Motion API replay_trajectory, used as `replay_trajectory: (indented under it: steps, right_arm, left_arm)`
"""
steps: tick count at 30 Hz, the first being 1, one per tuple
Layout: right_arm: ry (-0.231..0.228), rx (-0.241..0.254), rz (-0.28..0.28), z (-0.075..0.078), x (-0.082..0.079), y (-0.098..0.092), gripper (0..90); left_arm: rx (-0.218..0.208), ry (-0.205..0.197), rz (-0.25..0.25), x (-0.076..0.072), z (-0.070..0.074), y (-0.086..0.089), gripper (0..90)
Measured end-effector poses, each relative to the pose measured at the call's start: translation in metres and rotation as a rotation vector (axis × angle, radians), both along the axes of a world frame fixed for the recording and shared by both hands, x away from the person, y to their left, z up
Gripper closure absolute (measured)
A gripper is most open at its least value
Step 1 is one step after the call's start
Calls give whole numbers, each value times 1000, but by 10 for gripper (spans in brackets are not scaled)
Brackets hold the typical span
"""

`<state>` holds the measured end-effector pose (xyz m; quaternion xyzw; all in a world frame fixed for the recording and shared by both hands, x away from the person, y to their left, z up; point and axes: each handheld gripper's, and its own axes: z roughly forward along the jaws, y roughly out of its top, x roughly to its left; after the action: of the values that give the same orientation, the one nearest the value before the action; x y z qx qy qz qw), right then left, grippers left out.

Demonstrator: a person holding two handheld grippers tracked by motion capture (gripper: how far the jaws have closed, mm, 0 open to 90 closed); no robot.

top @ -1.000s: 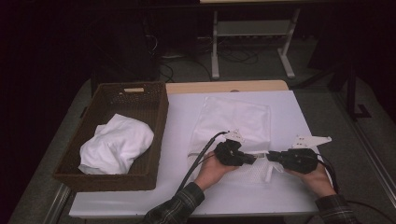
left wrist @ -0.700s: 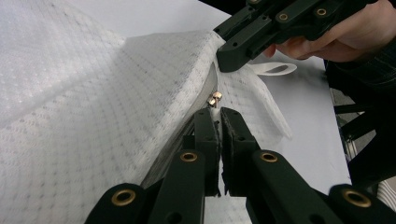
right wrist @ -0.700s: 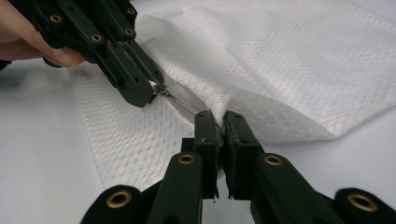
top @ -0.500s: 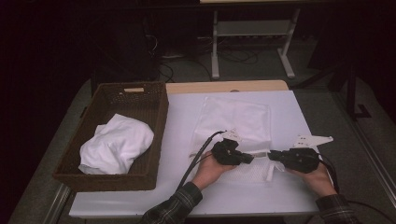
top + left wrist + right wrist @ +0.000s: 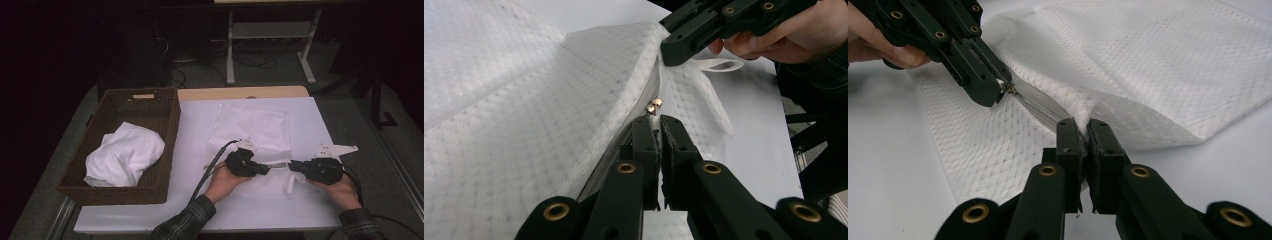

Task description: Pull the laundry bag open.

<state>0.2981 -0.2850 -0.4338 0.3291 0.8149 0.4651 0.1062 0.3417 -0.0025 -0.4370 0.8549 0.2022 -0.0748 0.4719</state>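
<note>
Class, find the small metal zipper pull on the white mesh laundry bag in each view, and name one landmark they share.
High view: too small to make out; left gripper is shut at that spot.
Left gripper view: small metal zipper pull, centre, above jaw tips.
Right gripper view: upper left, at left gripper's tip.
Shared landmark: white mesh laundry bag.

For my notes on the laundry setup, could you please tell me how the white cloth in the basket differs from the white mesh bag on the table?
The white cloth lies crumpled in a heap inside the wicker basket; the mesh bag lies spread mostly flat on the table. The cloth looks smooth and is untouched; the mesh bag is netted, has a zipper, and is pinched at its near edge by the left gripper and right gripper. Both are white.
</note>
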Motion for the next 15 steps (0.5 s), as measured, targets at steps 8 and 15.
replay_trajectory:
  steps: [8,15]
  right_arm:
    - [1,-13,-3,-1,1,0,843]
    - [7,-13,-22,-2,2,-4,843]
  left_arm:
    - [5,3,3,0,-1,4,863]
    - [6,11,21,1,-2,9,863]
